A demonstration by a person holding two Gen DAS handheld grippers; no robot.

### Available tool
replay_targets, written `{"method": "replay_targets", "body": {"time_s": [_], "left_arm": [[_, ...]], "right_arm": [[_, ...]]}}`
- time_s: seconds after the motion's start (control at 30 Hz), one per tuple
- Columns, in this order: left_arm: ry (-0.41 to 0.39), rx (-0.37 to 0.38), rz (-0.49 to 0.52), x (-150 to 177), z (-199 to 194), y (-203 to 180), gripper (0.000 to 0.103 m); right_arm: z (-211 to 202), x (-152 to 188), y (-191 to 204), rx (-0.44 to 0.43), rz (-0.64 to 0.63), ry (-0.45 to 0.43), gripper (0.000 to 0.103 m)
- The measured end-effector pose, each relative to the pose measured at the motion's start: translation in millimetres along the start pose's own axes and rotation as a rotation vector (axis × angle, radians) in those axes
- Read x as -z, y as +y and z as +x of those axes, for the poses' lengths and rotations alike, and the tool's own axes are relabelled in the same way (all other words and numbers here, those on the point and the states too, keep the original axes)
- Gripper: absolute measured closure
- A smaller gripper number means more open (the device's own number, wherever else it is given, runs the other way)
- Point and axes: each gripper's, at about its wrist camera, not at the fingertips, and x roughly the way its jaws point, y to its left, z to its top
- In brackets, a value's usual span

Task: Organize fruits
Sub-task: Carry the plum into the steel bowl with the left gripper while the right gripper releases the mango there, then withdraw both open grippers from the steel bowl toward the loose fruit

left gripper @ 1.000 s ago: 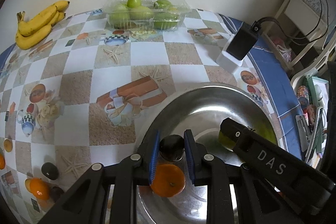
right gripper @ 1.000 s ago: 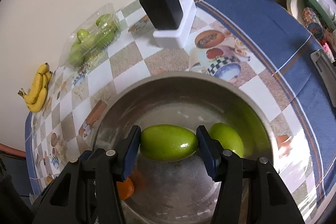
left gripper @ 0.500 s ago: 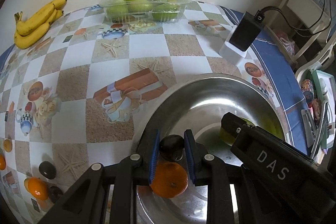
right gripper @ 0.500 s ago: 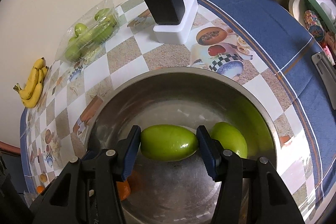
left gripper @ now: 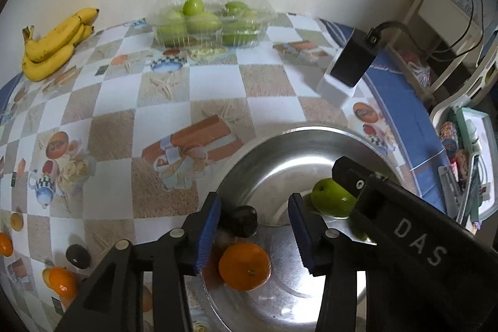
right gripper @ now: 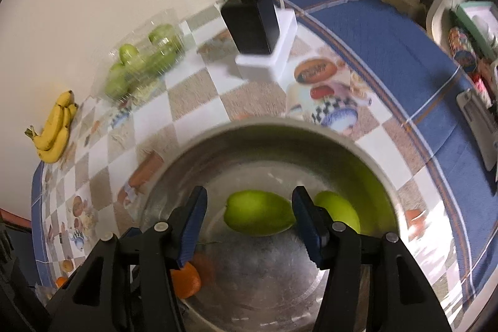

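A steel bowl [left gripper: 280, 151] [right gripper: 280, 133] holds an orange [left gripper: 244, 266] [right gripper: 186, 280], a dark round fruit [left gripper: 239, 221] and two green fruits [right gripper: 258, 217] [right gripper: 337, 210]. My left gripper [left gripper: 253, 231] is open over the bowl; the dark fruit lies free by its left finger. My right gripper [right gripper: 249, 224] is open, with one green fruit loose between its fingers. It shows in the left wrist view as a black arm [left gripper: 404, 226] above a green fruit [left gripper: 331, 196].
Bananas [left gripper: 53, 42] and a clear box of green fruits [left gripper: 211, 19] lie at the table's far side. A black adapter on a white block [left gripper: 351, 64] stands right of them. A dark fruit [left gripper: 77, 255] and oranges [left gripper: 60, 282] lie at the left front. Shelves stand beyond the right edge.
Both grippers have opened. The left one let go of the dark fruit, the right one let go of the green fruit; both fruits now rest in the bowl.
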Motion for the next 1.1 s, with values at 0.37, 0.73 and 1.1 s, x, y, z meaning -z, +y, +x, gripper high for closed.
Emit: {"method": "replay_targets", "body": {"time_s": [0.37, 0.73, 1.1], "left_arm": [[-0.010, -0.050, -0.107, -6.5, -14.0, 29.5, 0.053], [-0.036, -0.160, -0.288, -8.6, -30.4, 93.7, 0.053], [-0.009, -0.177, -0.347, -4.7, -30.1, 116.4, 0.032]], "right_arm": [[-18.0, -5.2, 3.8, 0.009, -0.015, -0.040, 0.045], [-9.0, 0.6, 7.2, 0.014, -0.032, -0.001, 0.045], [-3.8, 4.9, 11.3, 0.019, -0.046, 0.009, 0.027]]}}
